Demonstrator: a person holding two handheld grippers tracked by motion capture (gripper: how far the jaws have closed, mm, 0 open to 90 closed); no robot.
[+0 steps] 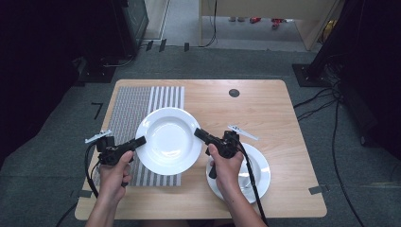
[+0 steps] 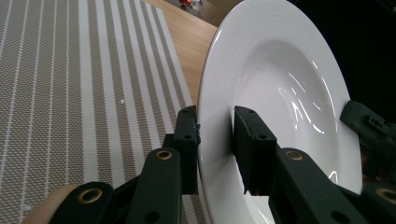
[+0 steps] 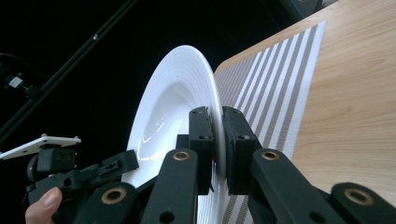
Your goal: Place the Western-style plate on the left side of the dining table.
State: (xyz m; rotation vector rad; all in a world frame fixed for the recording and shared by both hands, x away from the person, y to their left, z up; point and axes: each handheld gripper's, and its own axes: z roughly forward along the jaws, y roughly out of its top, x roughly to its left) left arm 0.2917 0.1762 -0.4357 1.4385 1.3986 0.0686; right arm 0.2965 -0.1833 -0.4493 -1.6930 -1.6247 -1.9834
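We see the left tool (image 1: 140,141) and right tool (image 1: 197,133) both clamped on the empty, round white ceramic deep plate's (image 1: 169,140) opposite rims, above the striped woven placemat (image 1: 137,104).

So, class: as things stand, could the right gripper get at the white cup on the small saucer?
Probably not yet. The right gripper is shut on the rim of the large white deep plate, as is the left gripper. The white cup sits just under the right hand.

A lab-like recording room: small light wooden table (image 1: 265,109) on grey carpet (image 1: 42,156), loose black cables (image 1: 317,101), dark equipment stands (image 1: 127,23) around.
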